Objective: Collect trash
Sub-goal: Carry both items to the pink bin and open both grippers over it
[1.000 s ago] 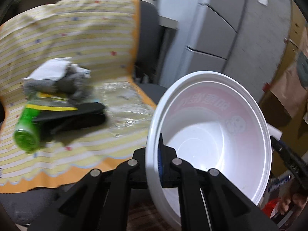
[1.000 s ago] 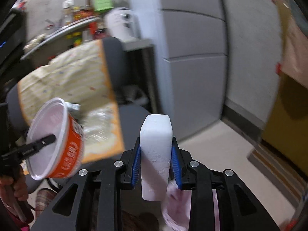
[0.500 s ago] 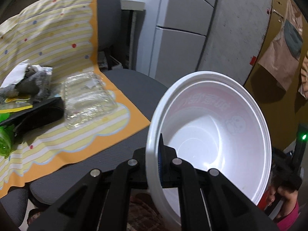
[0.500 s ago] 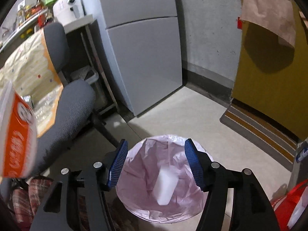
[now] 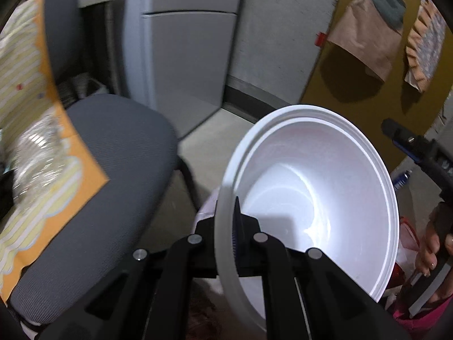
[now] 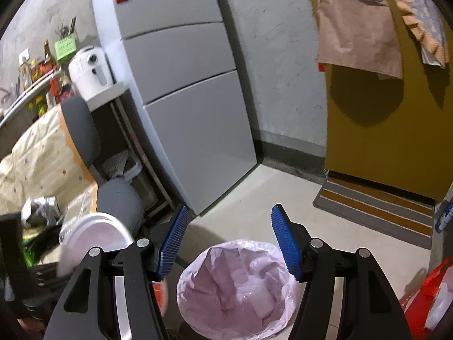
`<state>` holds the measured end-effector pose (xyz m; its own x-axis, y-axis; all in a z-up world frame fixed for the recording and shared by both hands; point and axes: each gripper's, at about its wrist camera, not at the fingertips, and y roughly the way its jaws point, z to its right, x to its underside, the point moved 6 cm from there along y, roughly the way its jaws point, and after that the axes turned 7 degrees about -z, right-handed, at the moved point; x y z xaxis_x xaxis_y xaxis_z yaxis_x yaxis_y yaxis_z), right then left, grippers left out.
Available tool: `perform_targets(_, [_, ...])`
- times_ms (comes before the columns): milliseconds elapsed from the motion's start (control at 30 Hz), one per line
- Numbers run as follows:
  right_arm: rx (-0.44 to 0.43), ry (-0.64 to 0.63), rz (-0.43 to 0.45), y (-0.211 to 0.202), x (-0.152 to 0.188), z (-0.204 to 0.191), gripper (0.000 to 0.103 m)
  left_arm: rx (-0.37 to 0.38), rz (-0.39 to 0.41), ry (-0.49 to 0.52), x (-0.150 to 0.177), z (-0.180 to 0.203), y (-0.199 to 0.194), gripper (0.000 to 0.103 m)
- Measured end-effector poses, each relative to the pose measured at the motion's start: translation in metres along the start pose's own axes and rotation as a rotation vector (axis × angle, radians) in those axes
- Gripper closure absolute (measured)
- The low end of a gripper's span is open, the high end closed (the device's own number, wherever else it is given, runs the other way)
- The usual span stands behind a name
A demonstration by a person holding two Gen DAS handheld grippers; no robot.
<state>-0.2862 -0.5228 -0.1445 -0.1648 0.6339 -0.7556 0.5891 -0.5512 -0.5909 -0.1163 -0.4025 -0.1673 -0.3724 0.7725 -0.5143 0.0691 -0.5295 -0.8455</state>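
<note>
Through the left wrist camera, the left tongs (image 5: pixel 236 221) are pinching the near rim of a white foam bowl (image 5: pixel 311 206), one finger inside the wall and one outside. The bowl stands on edge with its open mouth turned toward the lens, so it fills the lower right of the view and hides most of what lies beneath it. Only a pale sliver of the pink-lined bin (image 5: pixel 208 206) peeps out just left of the bowl's rim, low and ahead of the tongs, between the bowl and the grey chair (image 5: pixel 113 170). On that chair, over a striped cloth (image 5: pixel 31 107), a clear plastic tray (image 5: pixel 36 147) is among the trash not yet collected. Through the right wrist camera, the right tongs (image 6: pixel 229 240) stand spread with nothing between the blue pads (image 6: pixel 174 238); their jaws have just been opening. The bin (image 6: pixel 237 289) sits directly below and just ahead of them, its mouth open upward, with a pale block (image 6: pixel 262 300) lying inside the liner. The bowl (image 6: pixel 93 240) shows at the lower left of this view, beside the bin and to its left, not yet over the mouth. My reading is that the drop depends on carrying the bowl rightward across that gap until it hangs over the liner. The left hand is the one loaded, and the right, though nearer the bin, is empty.
</note>
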Motion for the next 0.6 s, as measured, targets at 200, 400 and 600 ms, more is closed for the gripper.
perform_targets(200, [0.021,0.031,0.013,-0.001,-0.005,0.020,0.040,0.022,-0.040,0.056,-0.018,0.023,0.031,0.038])
perform_targets(400, [0.011,0.019,-0.037,0.018,0.001,0.014,0.040,-0.070,-0.008,0.031,-0.007,-0.008,0.031,0.038])
perform_targets(600, [-0.047,-0.043,-0.069,0.028,0.004,-0.027,0.040,-0.236,0.083,-0.027,0.004,-0.052,-0.012,0.038])
